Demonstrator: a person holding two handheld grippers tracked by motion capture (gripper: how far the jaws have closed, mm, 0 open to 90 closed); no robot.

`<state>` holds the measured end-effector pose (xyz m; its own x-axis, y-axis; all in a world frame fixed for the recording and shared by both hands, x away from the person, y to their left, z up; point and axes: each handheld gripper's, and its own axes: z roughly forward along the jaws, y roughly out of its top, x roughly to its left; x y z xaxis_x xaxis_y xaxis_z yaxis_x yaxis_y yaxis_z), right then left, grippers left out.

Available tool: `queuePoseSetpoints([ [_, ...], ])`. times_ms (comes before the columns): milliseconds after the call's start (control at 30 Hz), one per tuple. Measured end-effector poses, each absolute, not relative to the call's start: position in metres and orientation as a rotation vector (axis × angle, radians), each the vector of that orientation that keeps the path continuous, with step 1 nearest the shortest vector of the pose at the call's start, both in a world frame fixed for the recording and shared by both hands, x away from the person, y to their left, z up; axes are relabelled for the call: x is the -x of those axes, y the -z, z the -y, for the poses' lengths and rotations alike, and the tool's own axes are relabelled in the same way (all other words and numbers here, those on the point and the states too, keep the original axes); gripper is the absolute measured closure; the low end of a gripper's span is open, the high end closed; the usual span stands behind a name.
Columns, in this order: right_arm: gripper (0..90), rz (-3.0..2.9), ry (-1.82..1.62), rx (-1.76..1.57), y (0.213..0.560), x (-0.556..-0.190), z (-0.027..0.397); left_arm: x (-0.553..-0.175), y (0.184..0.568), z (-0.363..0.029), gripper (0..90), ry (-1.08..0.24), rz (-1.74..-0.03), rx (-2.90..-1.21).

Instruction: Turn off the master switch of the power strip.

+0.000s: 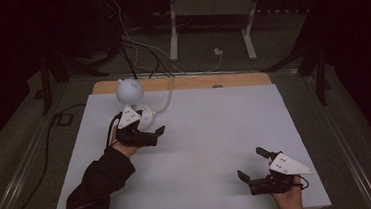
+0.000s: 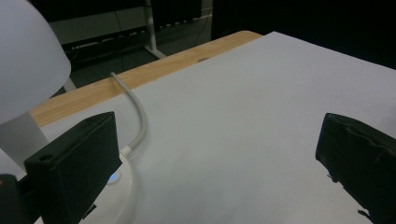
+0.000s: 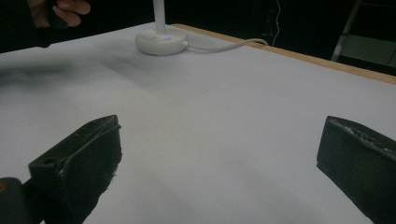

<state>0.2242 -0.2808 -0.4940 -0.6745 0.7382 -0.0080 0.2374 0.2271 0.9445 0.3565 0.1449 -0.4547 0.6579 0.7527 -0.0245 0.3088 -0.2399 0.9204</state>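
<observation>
White covers most of the table (image 1: 212, 147), a pale sheet with a strip of bare wood along its far edge. On the far left part of it stands a small white lamp (image 1: 130, 92) with a round shade, a thin stem and a round base, and its pale cable (image 1: 167, 100) curves from the base toward the wooden strip. The left gripper (image 1: 148, 136) is just beside the lamp base, its jaws spread wide with nothing between them; in the left gripper view the base lies by one jaw. The right gripper (image 1: 251, 164) is near the front right corner, well apart from the lamp, jaws also spread and empty.
</observation>
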Motion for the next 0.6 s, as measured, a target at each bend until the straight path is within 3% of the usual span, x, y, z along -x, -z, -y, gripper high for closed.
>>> queuePoseSetpoints([
  [233, 0.0, -2.047, -1.449, -0.894, 0.494, -0.224, 0.281, -0.366, 0.463, -0.146, 6.6, -0.617, -0.888, -1.813],
  [300, 0.0, -2.048, -1.448, -0.892, 0.494, -0.224, 0.281, -0.368, 0.465, -0.146, 16.7, -0.633, -0.890, -1.819],
  [367, 0.0, -2.048, -1.449, -0.893, 0.494, -0.224, 0.281, -0.370, 0.467, -0.145, 17.3, -0.659, -0.899, -1.837],
  [400, 0.1, -2.048, -1.454, -0.895, 0.494, -0.224, 0.281, -0.372, 0.468, -0.145, 25.9, -0.662, -0.909, -1.836],
  [467, 0.0, -2.050, -1.454, -0.895, 0.494, -0.224, 0.281, -0.374, 0.471, -0.145, 30.5, -0.687, -0.931, -1.839],
  [500, 0.0, -2.051, -1.452, -0.893, 0.494, -0.223, 0.281, -0.375, 0.472, -0.145, 39.7, -0.689, -0.934, -1.843],
  [600, 0.0, -2.049, -1.454, -0.891, 0.494, -0.223, 0.281, -0.378, 0.475, -0.144, 47.5, -0.716, -0.952, -1.845],
])
